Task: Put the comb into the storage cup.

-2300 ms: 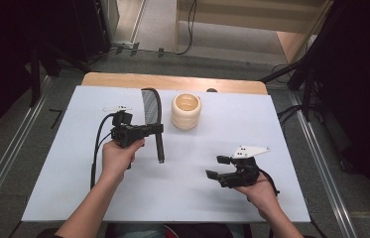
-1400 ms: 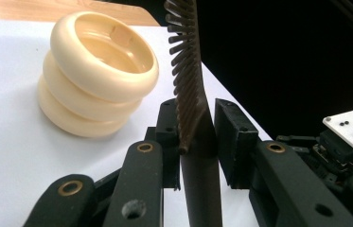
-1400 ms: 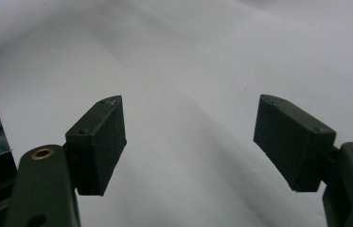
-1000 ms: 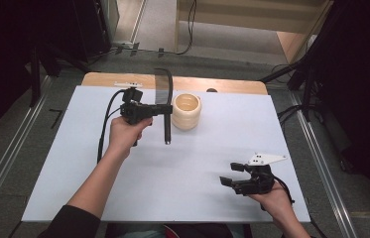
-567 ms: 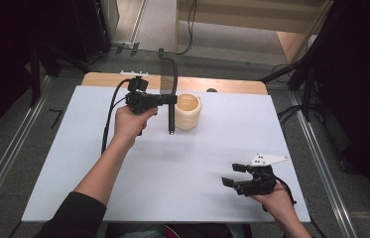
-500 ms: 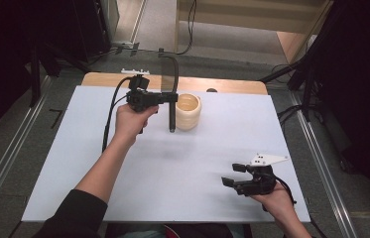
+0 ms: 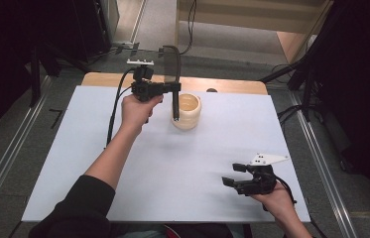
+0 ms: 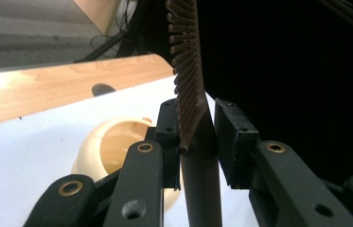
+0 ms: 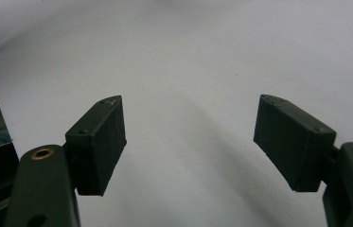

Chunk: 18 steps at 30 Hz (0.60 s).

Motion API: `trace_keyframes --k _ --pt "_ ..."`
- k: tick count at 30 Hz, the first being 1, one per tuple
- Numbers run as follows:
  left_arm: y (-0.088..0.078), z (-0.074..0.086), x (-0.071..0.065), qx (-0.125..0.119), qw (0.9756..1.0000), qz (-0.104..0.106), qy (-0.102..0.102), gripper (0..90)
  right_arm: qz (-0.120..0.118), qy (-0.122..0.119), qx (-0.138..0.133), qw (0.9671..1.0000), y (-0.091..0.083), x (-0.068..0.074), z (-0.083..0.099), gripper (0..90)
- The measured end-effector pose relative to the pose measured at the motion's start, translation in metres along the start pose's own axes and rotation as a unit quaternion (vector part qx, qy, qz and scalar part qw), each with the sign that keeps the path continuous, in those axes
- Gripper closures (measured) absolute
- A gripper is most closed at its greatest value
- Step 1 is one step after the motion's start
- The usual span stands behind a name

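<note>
One comb (image 7: 171, 63), dark and toothed, stands upright in the left gripper (image 7: 174, 88), clamped by its handle right above the single cream cup (image 7: 187, 111). Right gripper (image 7: 232, 174) rests low on the white table (image 7: 172, 163), jaws wide apart, holding nothing.

white worktop (image 7: 182, 163) with wooden far edge | grey floor (image 7: 157, 25) beyond | metal rails (image 7: 4, 163) left and right | dark surroundings
</note>
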<state>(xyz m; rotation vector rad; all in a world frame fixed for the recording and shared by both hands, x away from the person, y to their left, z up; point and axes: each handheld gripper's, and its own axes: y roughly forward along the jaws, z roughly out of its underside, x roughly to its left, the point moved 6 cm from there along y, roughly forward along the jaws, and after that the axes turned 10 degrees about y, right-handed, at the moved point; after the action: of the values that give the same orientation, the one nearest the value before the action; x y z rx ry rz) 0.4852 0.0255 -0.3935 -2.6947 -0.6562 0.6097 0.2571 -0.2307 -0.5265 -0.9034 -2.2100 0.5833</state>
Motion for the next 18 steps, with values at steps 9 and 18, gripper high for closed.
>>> trace_keyframes --k 9,18 --pt "0.012 -0.014 0.007 -0.017 0.9995 -0.024 0.012 73.4 -0.001 -0.001 0.003 1.0 0.001 0.001 0.0 24.0" --pt "0.027 -0.022 0.012 -0.039 0.9983 -0.042 0.012 73.5 -0.002 -0.003 -0.001 1.0 -0.001 0.0 0.0 24.0"
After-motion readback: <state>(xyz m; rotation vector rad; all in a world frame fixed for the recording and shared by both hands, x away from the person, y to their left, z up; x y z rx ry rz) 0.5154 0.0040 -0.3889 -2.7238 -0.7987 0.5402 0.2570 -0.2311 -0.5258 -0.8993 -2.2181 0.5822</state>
